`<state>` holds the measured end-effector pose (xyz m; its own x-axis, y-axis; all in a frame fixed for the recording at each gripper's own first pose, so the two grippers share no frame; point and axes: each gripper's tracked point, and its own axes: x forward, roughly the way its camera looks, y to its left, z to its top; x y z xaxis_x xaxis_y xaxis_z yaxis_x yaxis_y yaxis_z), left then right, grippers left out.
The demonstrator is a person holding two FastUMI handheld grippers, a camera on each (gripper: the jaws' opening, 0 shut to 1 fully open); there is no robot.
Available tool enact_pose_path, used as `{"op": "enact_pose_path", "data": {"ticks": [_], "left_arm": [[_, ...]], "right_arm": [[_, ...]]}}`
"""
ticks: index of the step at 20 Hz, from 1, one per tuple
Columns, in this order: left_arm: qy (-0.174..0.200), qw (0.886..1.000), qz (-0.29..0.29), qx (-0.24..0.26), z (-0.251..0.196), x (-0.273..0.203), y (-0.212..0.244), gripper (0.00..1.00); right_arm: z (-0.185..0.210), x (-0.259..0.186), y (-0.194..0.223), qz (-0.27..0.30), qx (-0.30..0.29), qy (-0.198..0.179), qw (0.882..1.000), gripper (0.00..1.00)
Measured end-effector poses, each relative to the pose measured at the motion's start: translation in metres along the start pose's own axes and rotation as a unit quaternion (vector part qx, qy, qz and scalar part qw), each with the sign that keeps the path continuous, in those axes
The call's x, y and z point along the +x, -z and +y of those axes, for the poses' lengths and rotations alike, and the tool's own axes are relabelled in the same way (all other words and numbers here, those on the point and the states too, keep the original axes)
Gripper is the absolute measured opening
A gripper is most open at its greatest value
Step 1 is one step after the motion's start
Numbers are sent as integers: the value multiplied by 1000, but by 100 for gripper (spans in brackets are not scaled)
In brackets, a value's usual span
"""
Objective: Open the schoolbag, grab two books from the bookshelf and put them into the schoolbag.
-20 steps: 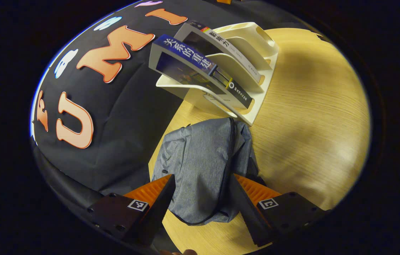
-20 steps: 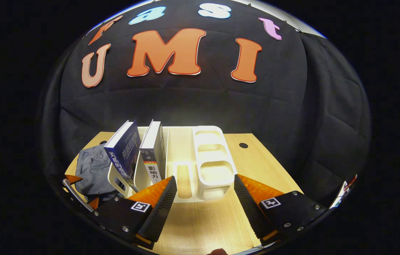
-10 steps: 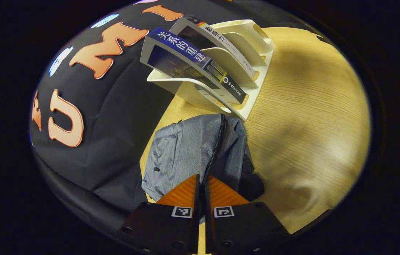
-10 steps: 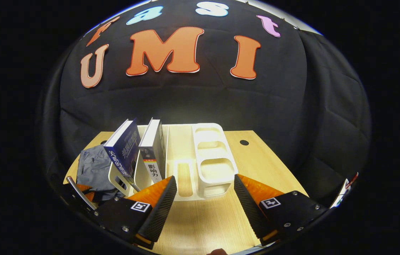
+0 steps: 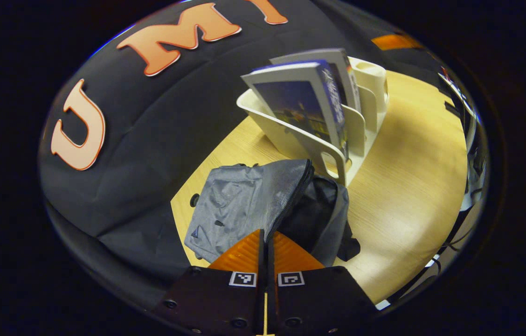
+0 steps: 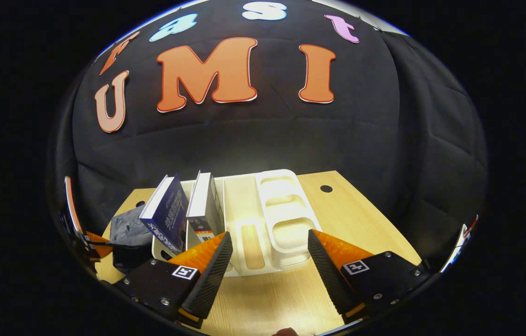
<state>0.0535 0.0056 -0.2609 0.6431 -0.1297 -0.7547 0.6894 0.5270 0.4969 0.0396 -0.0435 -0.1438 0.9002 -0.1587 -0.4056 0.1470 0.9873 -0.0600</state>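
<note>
The left gripper (image 5: 266, 240) is pinching the zipper edge of the soft grey schoolbag (image 5: 249, 200), showing its dark inside. The right gripper (image 6: 270, 252) is hanging spread wide over bare wooden table (image 6: 267, 303), facing the white plastic bookshelf (image 6: 263, 219) holding two books (image 6: 183, 212).

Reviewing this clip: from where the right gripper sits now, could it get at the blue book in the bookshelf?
Probably yes. The right gripper is open and holds nothing, and the blue book stands just ahead to its left in the white bookshelf, top edge exposed, nothing between them.
</note>
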Motion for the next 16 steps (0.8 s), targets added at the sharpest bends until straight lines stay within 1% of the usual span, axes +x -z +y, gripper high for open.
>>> {"op": "enact_pose_path", "data": {"ticks": [3,6,9,11,13,14,16], "left_arm": [[17,1000,-4,1,40,-12,-18,1],[28,999,-21,7,81,-22,-39,1],[51,998,-32,16,110,-27,-51,0],[55,997,-42,23,130,-27,-56,1],[63,997,-49,24,143,-25,-59,0],[69,996,-51,22,146,-23,-61,1],[79,995,-61,30,155,-23,-70,1]], "right_arm": [[11,-7,-10,-4,11,0,1000,97],[19,-20,-15,-8,21,13,1000,97],[37,-37,-13,-3,43,12,999,97],[50,-46,-8,7,52,11,999,97],[65,-56,-6,22,56,3,998,97],[76,-61,-8,30,58,-7,998,97],[102,-67,-16,56,68,-47,995,97]]}}
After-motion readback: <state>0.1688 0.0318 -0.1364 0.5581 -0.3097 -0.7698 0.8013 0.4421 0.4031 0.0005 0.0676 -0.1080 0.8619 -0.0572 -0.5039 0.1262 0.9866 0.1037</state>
